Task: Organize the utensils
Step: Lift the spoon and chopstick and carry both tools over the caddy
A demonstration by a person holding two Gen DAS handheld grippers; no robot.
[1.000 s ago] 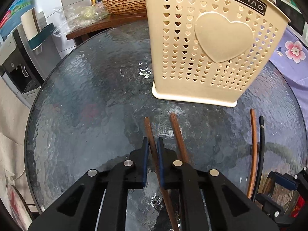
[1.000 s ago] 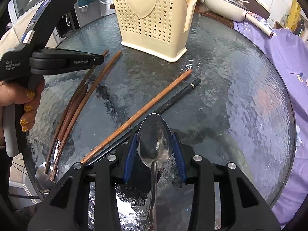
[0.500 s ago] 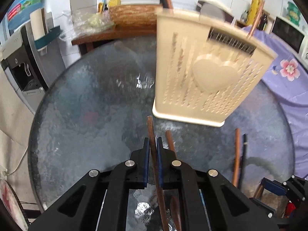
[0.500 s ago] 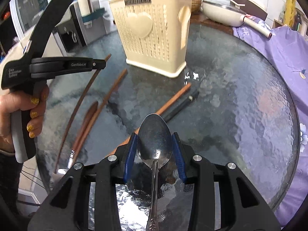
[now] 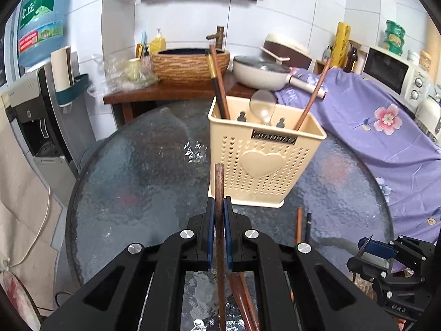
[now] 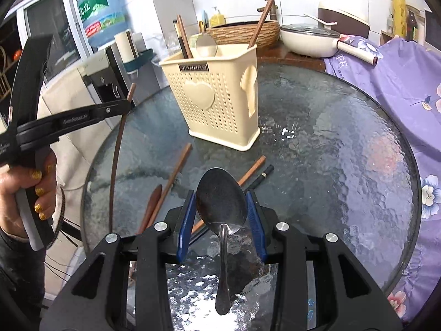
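My left gripper (image 5: 219,205) is shut on a dark brown chopstick (image 5: 219,179), held off the glass table (image 5: 137,182) in front of the cream utensil holder (image 5: 264,162). In the right wrist view the same chopstick (image 6: 115,160) hangs from the left gripper (image 6: 127,105), left of the holder (image 6: 212,104). My right gripper (image 6: 220,194) is shut on the bowl of a metal spoon (image 6: 220,201), handle trailing back between the fingers, above the table. The holder contains chopsticks and a spoon.
Loose on the glass lie a brown chopstick (image 6: 176,173), a brown and a black chopstick side by side (image 6: 252,169), and a wooden utensil (image 6: 153,204). A purple flowered cloth (image 6: 399,88) borders the table's right side. A water dispenser (image 5: 35,115) stands at the left.
Both grippers have risen and tilted up, so the holder's open top now shows. The left chopstick has come off the table. The spoon stays gripped as before.
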